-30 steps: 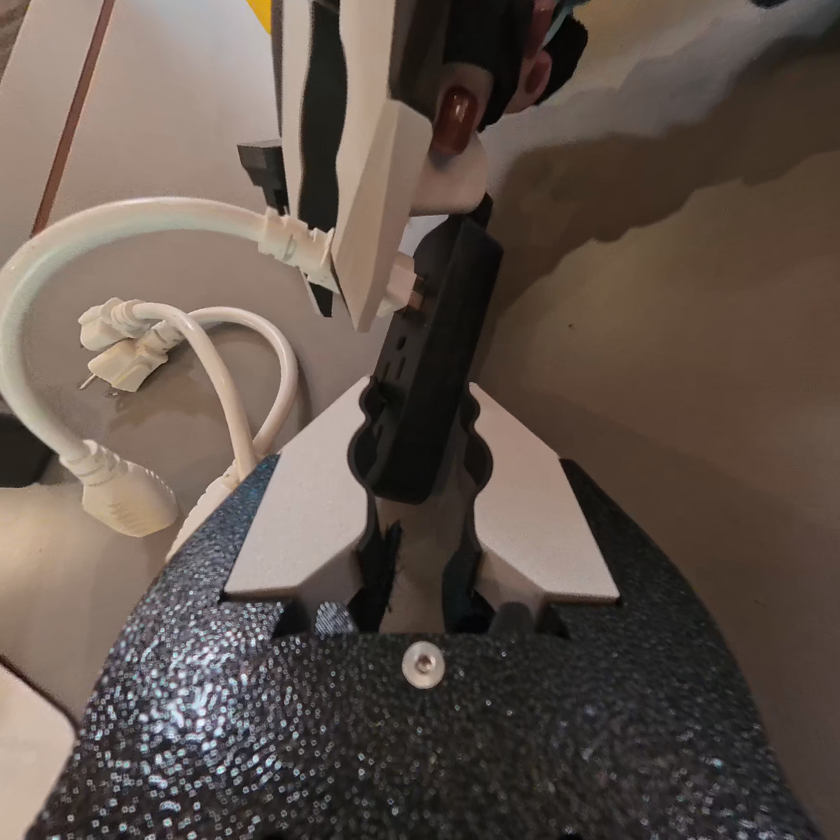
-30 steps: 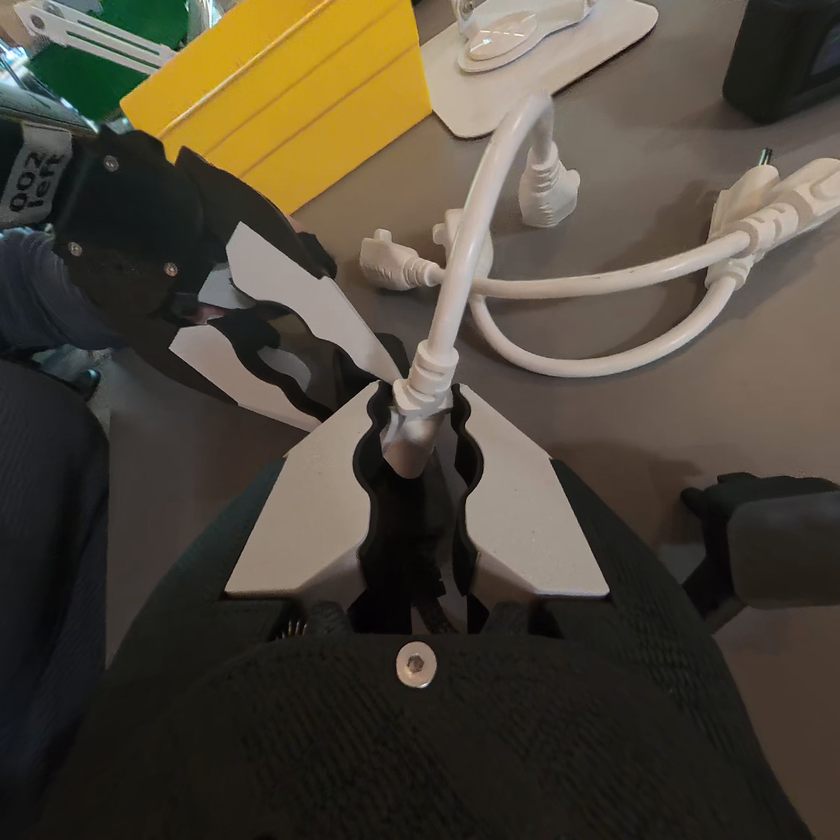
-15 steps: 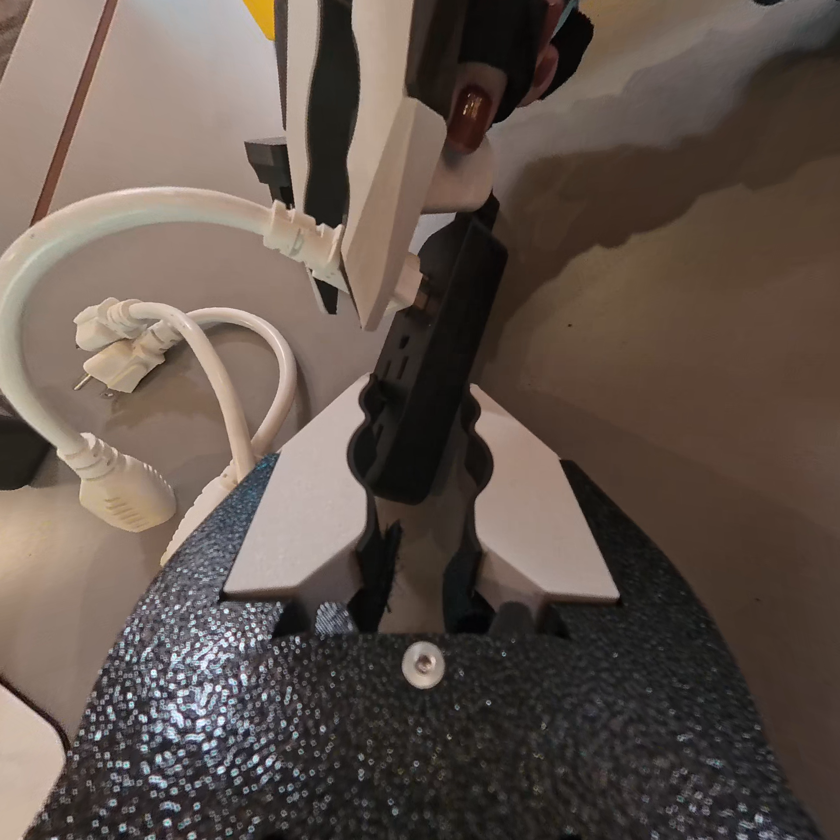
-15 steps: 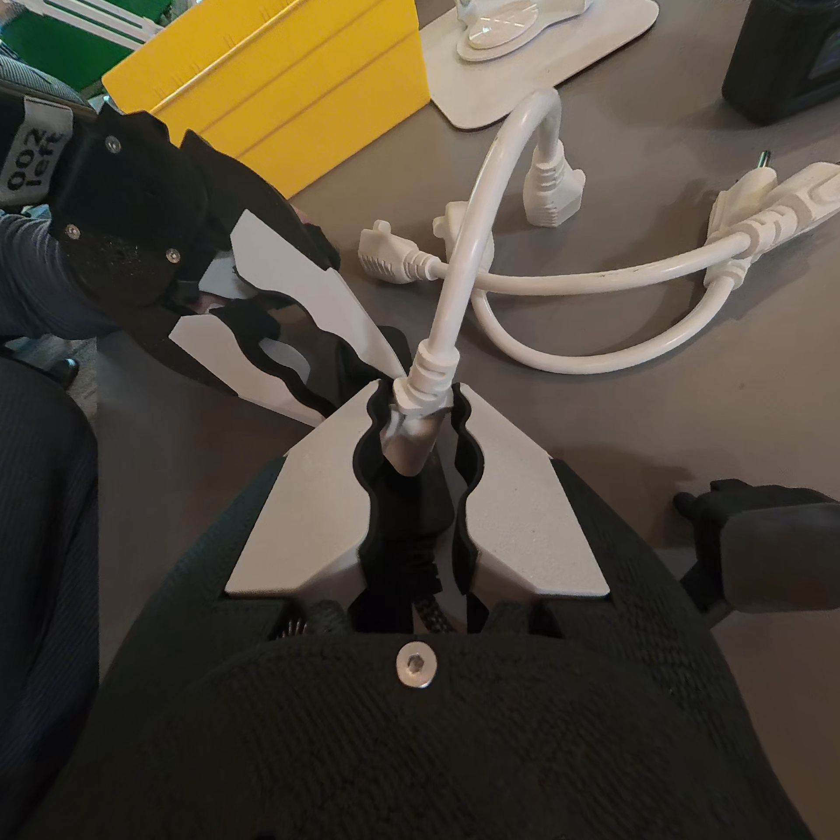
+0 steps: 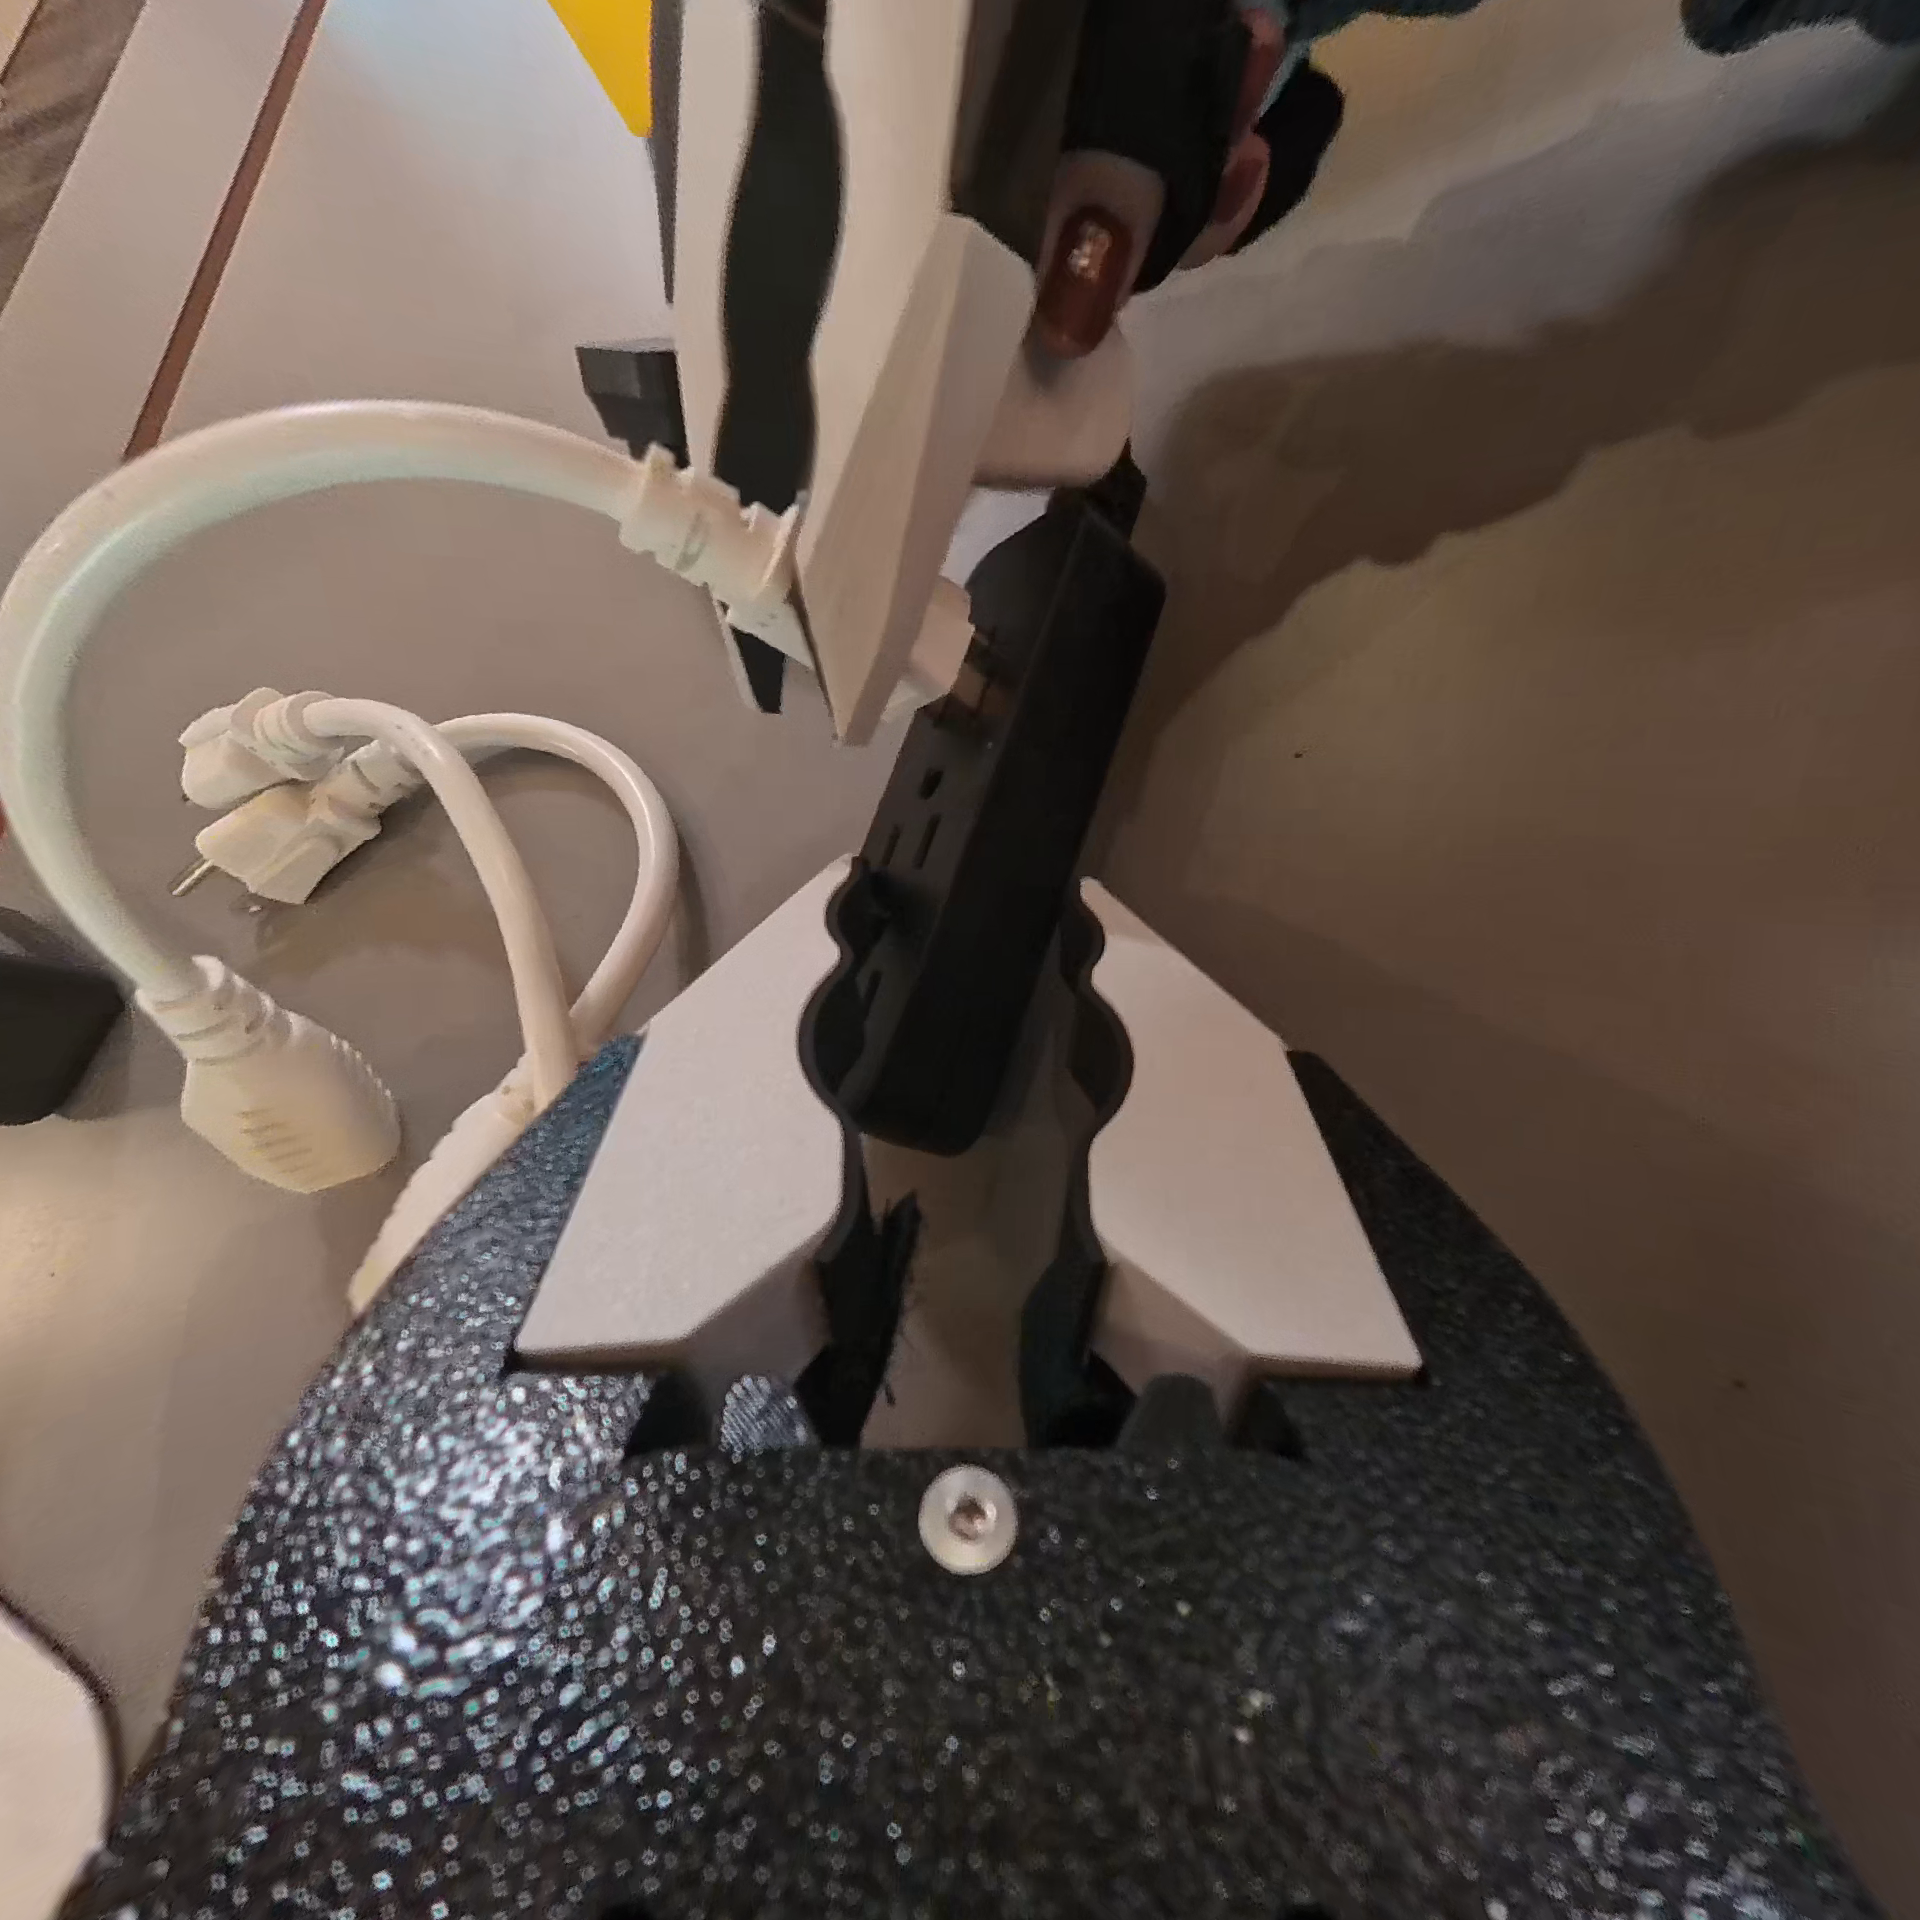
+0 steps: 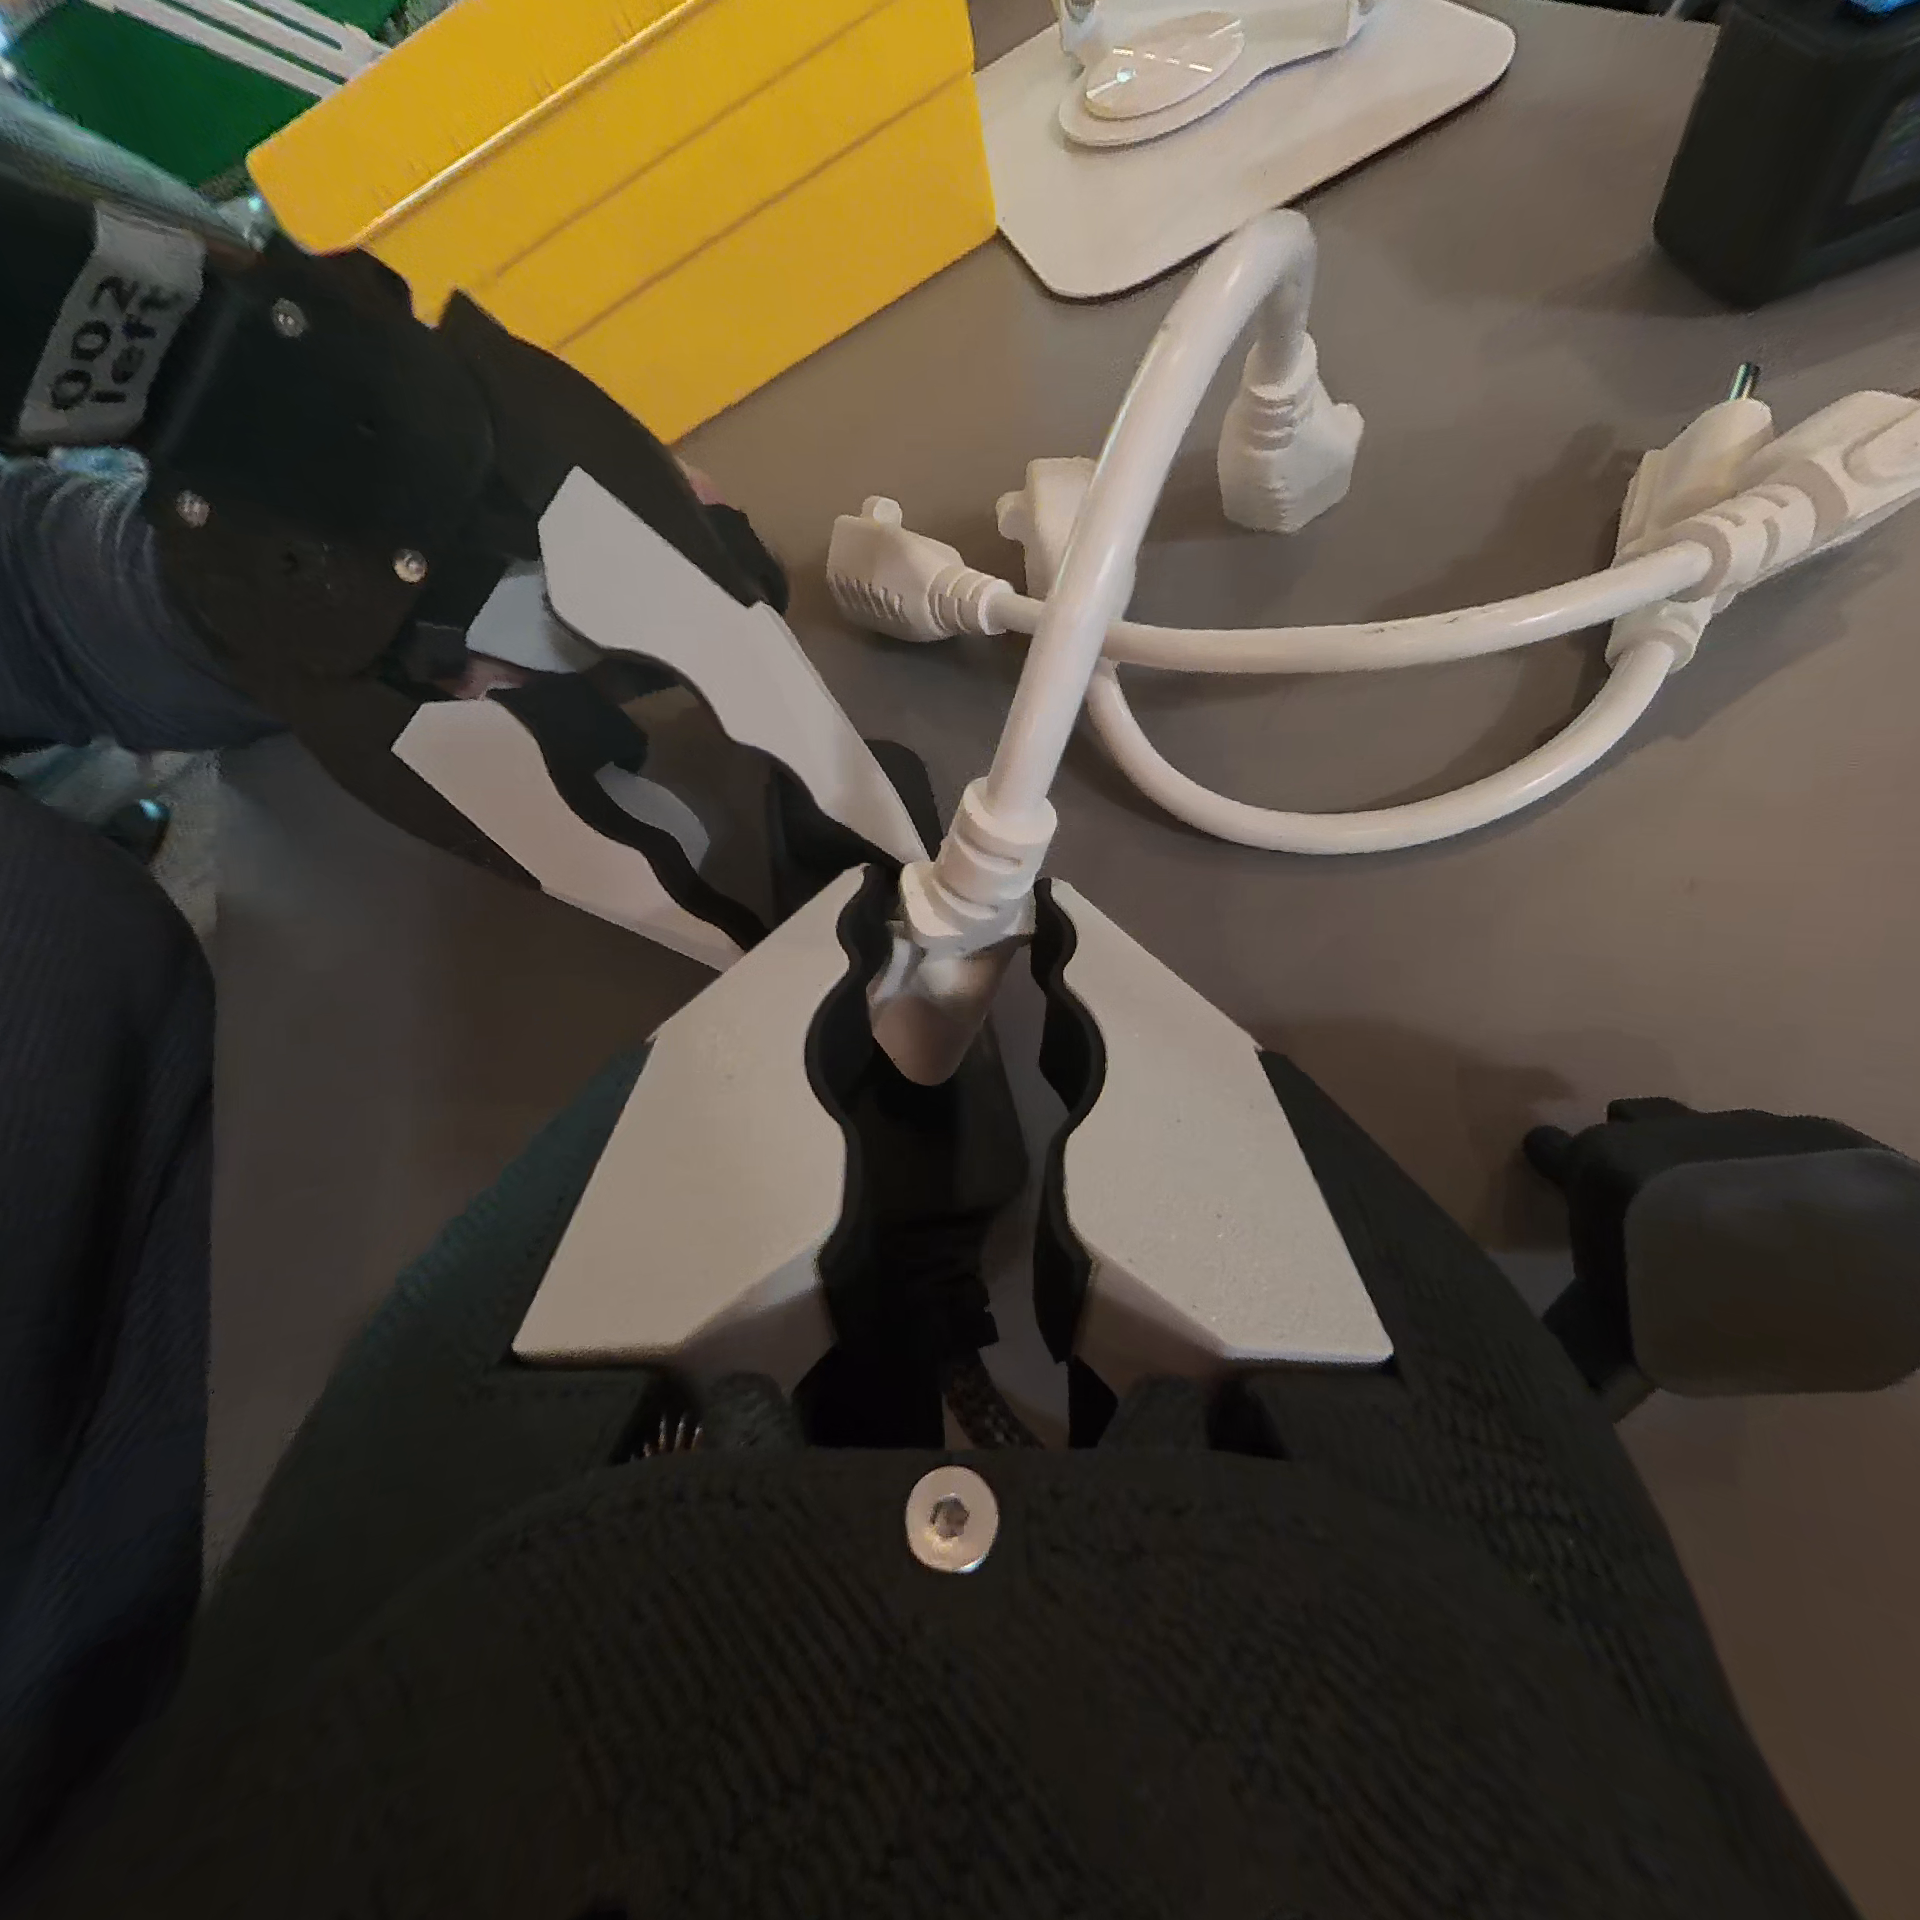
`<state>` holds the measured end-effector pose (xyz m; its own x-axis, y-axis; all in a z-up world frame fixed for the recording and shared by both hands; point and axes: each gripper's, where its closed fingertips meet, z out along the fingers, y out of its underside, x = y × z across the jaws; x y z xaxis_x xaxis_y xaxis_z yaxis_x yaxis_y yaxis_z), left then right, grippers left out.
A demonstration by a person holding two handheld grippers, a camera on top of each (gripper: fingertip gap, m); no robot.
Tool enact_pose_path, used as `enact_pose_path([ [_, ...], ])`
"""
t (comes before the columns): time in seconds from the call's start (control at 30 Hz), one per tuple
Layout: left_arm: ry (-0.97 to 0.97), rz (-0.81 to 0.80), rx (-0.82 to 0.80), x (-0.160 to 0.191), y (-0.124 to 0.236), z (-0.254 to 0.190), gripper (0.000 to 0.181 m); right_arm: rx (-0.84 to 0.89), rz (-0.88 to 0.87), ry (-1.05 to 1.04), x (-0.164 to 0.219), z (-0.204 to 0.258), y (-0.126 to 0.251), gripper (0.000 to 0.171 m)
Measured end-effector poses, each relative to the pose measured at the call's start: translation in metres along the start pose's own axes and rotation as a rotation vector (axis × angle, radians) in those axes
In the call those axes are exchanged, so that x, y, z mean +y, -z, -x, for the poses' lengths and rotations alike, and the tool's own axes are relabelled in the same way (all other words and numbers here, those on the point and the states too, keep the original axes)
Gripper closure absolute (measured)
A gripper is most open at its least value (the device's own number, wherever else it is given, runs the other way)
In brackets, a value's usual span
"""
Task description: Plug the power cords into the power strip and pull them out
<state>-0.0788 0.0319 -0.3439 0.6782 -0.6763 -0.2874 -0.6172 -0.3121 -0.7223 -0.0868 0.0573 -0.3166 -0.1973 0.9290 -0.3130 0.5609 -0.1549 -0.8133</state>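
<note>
- Since half a second back, little has changed: the right gripper [image 5: 831, 665] has eased its white plug [image 5: 940, 649] a touch closer to the black power strip [image 5: 987, 831], and the prongs now sit at the strip's face; I cannot tell how deep they go.
- The left gripper [image 5: 961, 997] remains clamped on the near end of the strip, wavy black pads pressed to both sides, holding it tilted up off the grey table [image 6: 1351, 987].
- The right gripper [image 6: 951, 935] is closed on the plug's smooth moulded body; its ribbed strain relief and stiff white cord [image 6: 1101, 540] arch up and away to a chunky ribbed socket end [image 6: 1283, 457] resting on the table.
- Two more white cords [image 6: 1299, 634] lie looped together on the table beyond, untouched.
- Behind them stand a glossy yellow bin [image 6: 675, 177] and a flat white base plate [image 6: 1299, 125].
- The gripper fingers are matte pale grey wedges; the left body is speckled black.
</note>
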Motion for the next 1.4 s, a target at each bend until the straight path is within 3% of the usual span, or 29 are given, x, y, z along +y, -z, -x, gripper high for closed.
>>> enact_pose_path([
  [0.37,0.259,-0.226,0.308,-0.023,0.024,-0.023,0.121,0.008,-0.066,0.299,0.012,0.039,0.006,0.144],
  [0.47,0.282,-0.391,0.329,-0.052,0.039,-0.020,0.122,0.019,-0.057,0.337,0.017,0.045,0.007,0.145],
  [0.57,0.270,-0.434,0.308,-0.068,0.039,-0.017,0.138,0.017,-0.065,0.340,0.022,0.049,0.007,0.146],
  [0.67,0.247,-0.429,0.305,-0.072,0.030,-0.022,0.166,0.014,-0.099,0.346,0.022,0.049,0.007,0.146],
  [0.7,0.236,-0.429,0.292,-0.072,0.029,-0.022,0.168,0.019,-0.096,0.355,0.022,0.049,0.007,0.146],
  [0.9,0.224,-0.435,0.300,-0.077,0.027,-0.022,0.169,0.034,-0.102,0.360,0.020,0.049,0.006,0.146],
  [1.03,0.201,-0.323,0.323,-0.075,0.025,-0.022,0.169,0.063,-0.073,0.410,0.026,0.047,0.006,0.144],
  [1.13,0.169,-0.268,0.333,-0.074,0.024,-0.021,0.169,0.092,-0.050,0.428,0.031,0.040,0.013,0.126],
  [1.23,0.154,-0.220,0.359,-0.074,0.023,-0.021,0.169,-0.006,-0.171,0.380,0.015,0.052,0.029,0.135],
  [1.27,0.139,-0.199,0.360,-0.073,0.023,-0.021,0.169,-0.024,-0.181,0.378,0.015,0.054,0.031,0.143],
  [1.4,0.056,-0.136,0.340,-0.074,0.020,-0.024,0.168,-0.027,-0.140,0.385,0.024,0.052,0.023,0.143],
])
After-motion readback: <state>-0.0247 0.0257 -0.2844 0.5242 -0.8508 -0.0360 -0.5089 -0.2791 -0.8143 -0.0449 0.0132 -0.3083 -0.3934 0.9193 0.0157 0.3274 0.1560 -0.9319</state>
